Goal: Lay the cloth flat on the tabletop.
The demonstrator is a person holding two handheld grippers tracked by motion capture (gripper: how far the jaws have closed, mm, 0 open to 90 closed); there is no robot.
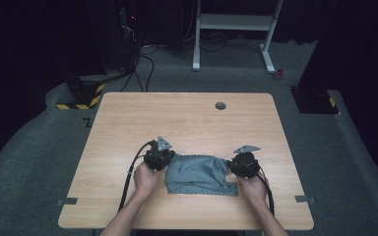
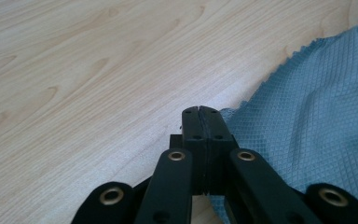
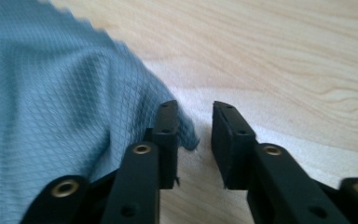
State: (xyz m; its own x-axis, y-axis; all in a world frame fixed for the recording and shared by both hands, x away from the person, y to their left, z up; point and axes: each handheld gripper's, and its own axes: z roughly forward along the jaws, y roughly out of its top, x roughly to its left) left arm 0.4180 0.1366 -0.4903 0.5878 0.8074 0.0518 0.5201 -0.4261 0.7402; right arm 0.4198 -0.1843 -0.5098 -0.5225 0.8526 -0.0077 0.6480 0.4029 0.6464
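Cloth [image 1: 198, 174], grey-blue and rumpled, lies on the wooden table [image 1: 187, 118] between the 2 grippers. The left gripper [image 2: 199, 112] has its jaws pressed together, the cloth edge just beside them. The right gripper [image 3: 195, 122] stands open, a cloth corner against its one jaw.

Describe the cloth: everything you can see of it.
The cloth is grey-blue, woven in a fine diamond texture, with zigzag-cut edges. It lies rumpled and loosely folded on the wooden table, near its front edge, between the two grippers. The left gripper has its jaws closed at the cloth's edge, perhaps pinching it. The right gripper is open, a cloth corner between its jaws.
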